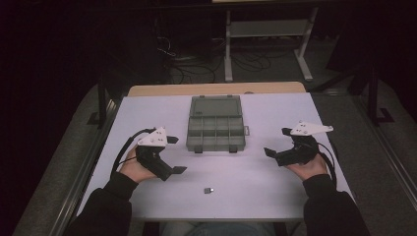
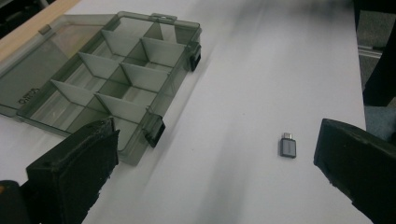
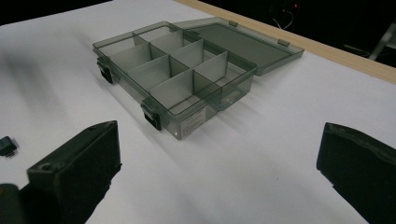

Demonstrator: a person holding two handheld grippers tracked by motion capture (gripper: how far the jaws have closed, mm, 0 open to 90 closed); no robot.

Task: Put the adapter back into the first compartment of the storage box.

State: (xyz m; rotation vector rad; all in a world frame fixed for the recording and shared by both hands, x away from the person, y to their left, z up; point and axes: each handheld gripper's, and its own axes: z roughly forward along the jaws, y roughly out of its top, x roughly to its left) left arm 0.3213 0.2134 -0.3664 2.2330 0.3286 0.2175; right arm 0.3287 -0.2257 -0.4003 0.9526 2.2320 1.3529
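A smoky translucent organiser box [image 1: 216, 132] with several empty compartments lies at the table's middle, its lid [image 1: 215, 106] folded open at the far side. A small grey USB adapter [image 1: 208, 190] lies near the front edge, apart from the box. My left gripper [image 1: 176, 155] is held open to the box's left with nothing between its jaws. My right gripper [image 1: 278, 141] is open too, to the box's right. In the left gripper view the adapter [image 2: 288, 145] lies ahead, right of the box [image 2: 112, 88]. The right gripper view has the box [image 3: 177, 70] ahead and the adapter [image 3: 7, 145] at the left edge.
The white table top [image 1: 275, 187] has a wooden strip [image 1: 216, 89] along its far edge. Beyond it stand a white metal frame [image 1: 268, 39] and cables on a dark floor. The person's dark sleeves come in at the bottom corners.
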